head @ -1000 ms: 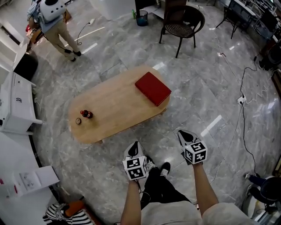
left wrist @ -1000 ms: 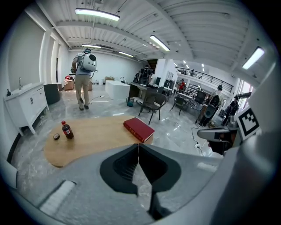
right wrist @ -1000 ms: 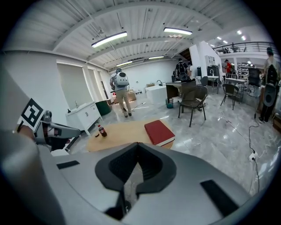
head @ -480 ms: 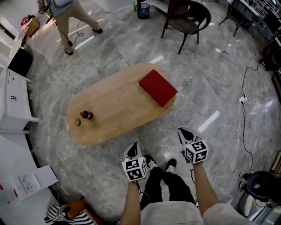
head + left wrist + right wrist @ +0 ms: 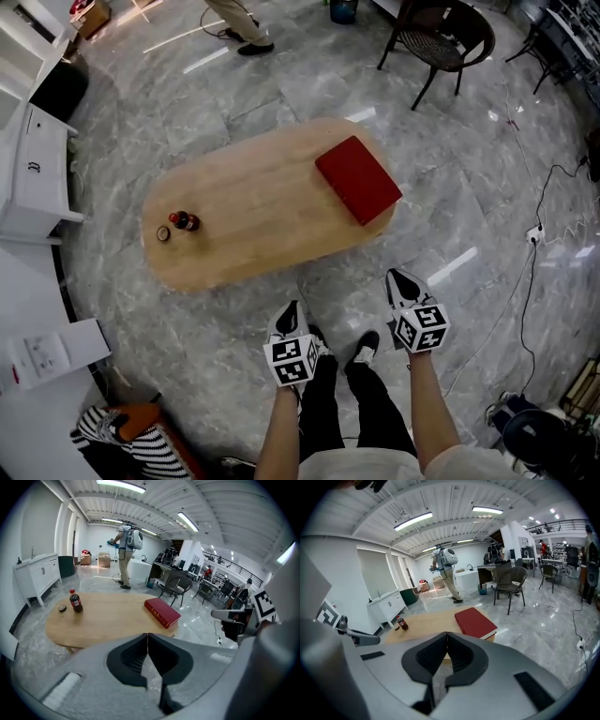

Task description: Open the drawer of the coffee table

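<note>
– Just short of the coffee table [image 5: 253, 216], in the head view: what's there?
– Left gripper [image 5: 290, 307] and right gripper [image 5: 398, 277], clear of its near edge. A red book [image 5: 358, 178] lies on its right end, a bottle [image 5: 184, 221] on its left.
– Left gripper view?
– Jaws clenched, empty; table ahead.
– Right gripper view?
– Clenched, empty too. The drawer shows in no view.

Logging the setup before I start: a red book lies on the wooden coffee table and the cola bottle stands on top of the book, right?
No: the cola bottle stands on the bare wood at the opposite end of the coffee table from the red book; the head view shows it.
</note>
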